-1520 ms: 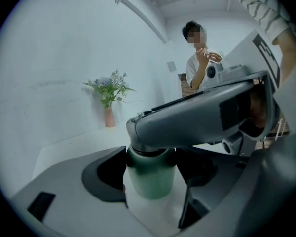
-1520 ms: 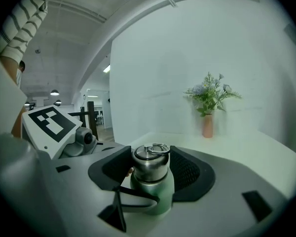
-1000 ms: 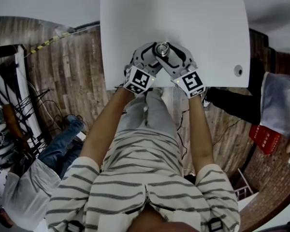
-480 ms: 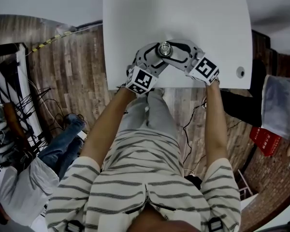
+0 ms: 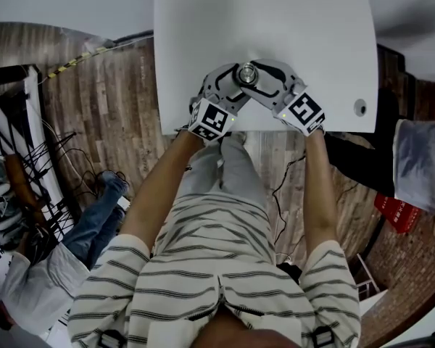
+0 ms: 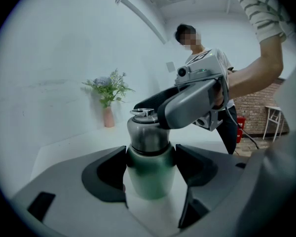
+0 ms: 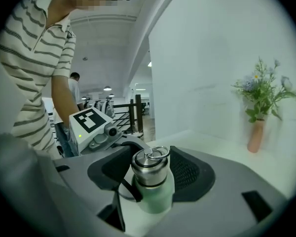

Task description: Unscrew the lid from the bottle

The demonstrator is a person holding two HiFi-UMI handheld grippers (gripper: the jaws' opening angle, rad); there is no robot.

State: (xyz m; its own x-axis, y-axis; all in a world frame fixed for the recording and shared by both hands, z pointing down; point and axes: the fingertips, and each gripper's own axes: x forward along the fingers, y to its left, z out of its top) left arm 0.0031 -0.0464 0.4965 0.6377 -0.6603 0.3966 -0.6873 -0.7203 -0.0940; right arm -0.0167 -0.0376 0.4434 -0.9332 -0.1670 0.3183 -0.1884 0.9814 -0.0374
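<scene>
A small bottle with a pale green body [image 6: 149,179] stands upright on the white rectangular table [image 5: 297,35]. In the head view it sits just above the centre of the frame, close to the table's lower edge. Its brushed steel screw lid [image 7: 148,168] is on the neck, with a thin metal ring [image 7: 159,153] standing up from the top.

The left gripper [image 6: 150,169] comes in from the lower left of the bottle. Its jaws are clenched on the green body just below the lid, with a dark pad pressed against each side. The right gripper [image 7: 150,174] comes in from the lower right and sits higher. Its jaws grasp the steel lid, with the dark pads [image 7: 187,174] tight on either side. The two grippers meet at the bottle in a V, their marker cubes pointing back toward the person in the striped shirt [image 5: 217,267].

At the far edge of the table, against the white wall, a slim pink vase of green sprigs and pale flowers [image 7: 256,132] stands well apart from the bottle. Brown wooden floorboards [image 5: 109,107] fill the left of the head view.
</scene>
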